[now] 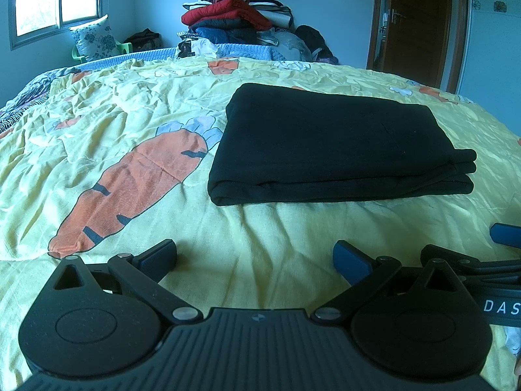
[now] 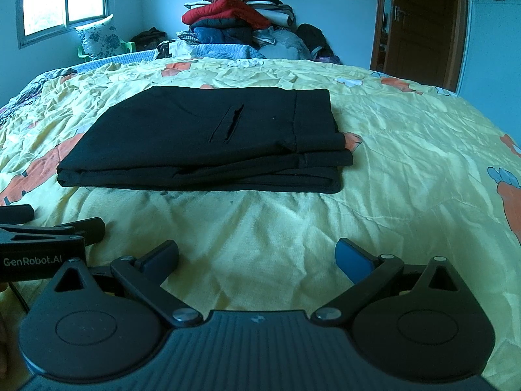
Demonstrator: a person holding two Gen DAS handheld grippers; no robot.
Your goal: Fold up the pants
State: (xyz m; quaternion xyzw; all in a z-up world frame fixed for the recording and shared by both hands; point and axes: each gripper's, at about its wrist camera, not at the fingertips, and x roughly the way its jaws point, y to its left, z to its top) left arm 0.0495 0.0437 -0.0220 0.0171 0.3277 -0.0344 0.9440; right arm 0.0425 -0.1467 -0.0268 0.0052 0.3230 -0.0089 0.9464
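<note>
The black pants [image 1: 332,143] lie folded in a flat stack on the yellow carrot-print bedspread [image 1: 130,114]. In the right wrist view the pants [image 2: 202,143] show a back pocket slit on top. My left gripper [image 1: 254,257] is open and empty, held over the bedspread in front of the pants, apart from them. My right gripper [image 2: 257,255] is open and empty, also in front of the pants. Part of the right gripper shows at the right edge of the left wrist view [image 1: 504,233]. Part of the left gripper shows at the left edge of the right wrist view [image 2: 49,224].
A tall pile of clothes and bedding [image 1: 237,16] stands beyond the far edge of the bed. A floral pillow on a green chair [image 1: 94,40] sits under the window [image 1: 55,0]. A wooden door [image 1: 416,22] is at the back right.
</note>
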